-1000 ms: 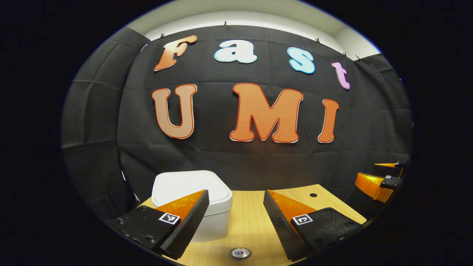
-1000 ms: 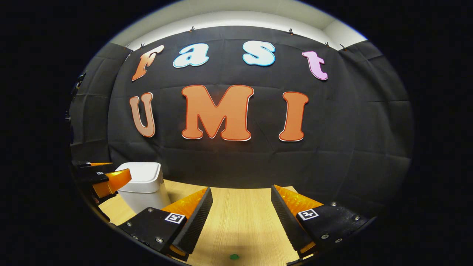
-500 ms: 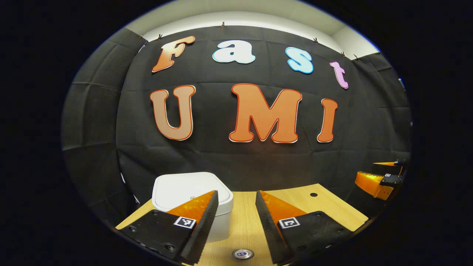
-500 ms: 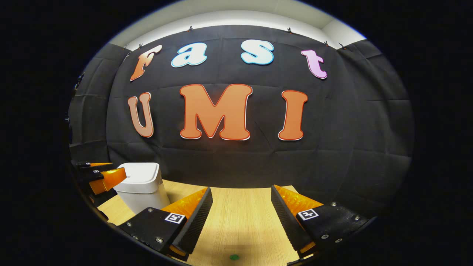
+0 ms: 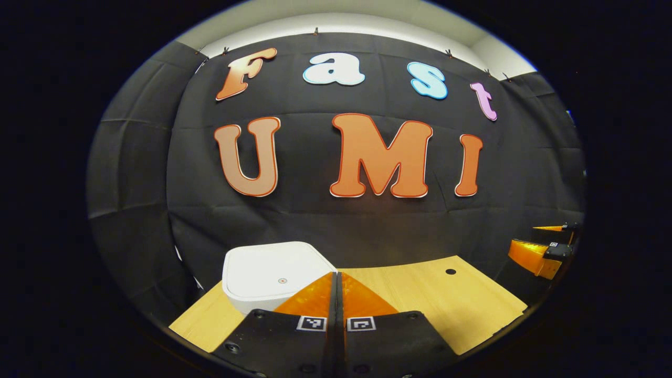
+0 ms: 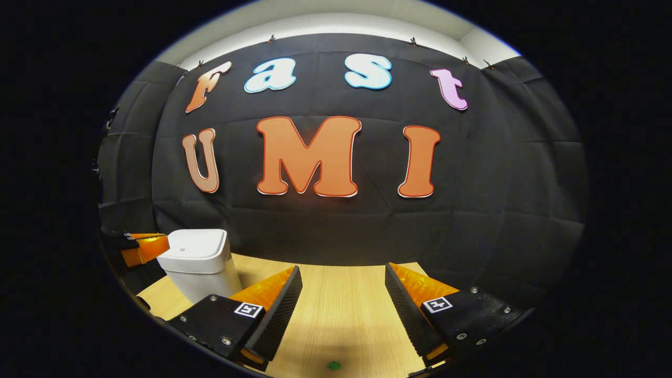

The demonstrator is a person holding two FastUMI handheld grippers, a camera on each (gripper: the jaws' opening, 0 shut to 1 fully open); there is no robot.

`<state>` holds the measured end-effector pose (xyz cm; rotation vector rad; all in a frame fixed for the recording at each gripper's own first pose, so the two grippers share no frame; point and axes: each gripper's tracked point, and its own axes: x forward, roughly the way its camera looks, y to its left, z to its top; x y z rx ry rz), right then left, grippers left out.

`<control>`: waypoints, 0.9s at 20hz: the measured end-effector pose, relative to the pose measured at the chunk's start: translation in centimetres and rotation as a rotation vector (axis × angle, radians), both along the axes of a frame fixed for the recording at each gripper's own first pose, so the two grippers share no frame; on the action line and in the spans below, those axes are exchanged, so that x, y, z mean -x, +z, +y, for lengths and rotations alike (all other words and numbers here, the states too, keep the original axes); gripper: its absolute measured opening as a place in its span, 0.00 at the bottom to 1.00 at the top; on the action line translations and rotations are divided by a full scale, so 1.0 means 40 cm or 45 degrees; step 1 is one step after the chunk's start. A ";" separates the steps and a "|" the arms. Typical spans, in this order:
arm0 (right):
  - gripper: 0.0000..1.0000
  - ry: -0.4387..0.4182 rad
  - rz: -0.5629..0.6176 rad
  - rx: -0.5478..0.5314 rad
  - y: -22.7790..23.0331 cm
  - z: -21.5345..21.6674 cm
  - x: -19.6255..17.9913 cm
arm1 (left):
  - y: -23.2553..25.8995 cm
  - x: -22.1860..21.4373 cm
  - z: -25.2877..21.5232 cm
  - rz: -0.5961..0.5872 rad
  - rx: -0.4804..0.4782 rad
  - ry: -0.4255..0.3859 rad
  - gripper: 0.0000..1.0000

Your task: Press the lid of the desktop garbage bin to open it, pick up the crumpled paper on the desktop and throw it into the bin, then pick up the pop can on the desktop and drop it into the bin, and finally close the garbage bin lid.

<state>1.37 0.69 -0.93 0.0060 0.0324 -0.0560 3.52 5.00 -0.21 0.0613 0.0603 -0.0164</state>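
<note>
Ahead-left of my left gripper (image 5: 338, 278), whose fingers are pressed together on nothing, sits the smooth white rounded-square bin (image 5: 273, 275), lid down, its base hidden behind them. My right gripper (image 6: 344, 289) is spread wide over bare wood-grain table (image 6: 341, 310), the bin far left of it

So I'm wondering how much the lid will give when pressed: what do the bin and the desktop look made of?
The bin looks like smooth, matte white moulded plastic: rounded corners, even sheen, a seam under the lid. The desktop looks like pale wood or wood-look laminate, going by its straight grain lines.
</note>
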 end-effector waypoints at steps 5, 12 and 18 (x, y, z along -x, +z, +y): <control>0.95 0.008 0.015 -0.007 -0.007 0.007 -0.020 | 0.021 -0.072 0.119 0.056 0.053 0.049 0.00; 0.95 0.031 0.031 -0.060 -0.013 0.024 -0.046 | -0.098 -0.174 0.234 0.364 0.036 0.005 0.00; 0.94 0.015 0.049 -0.070 -0.017 0.008 -0.066 | -0.186 -0.191 0.243 0.493 0.092 -0.016 0.00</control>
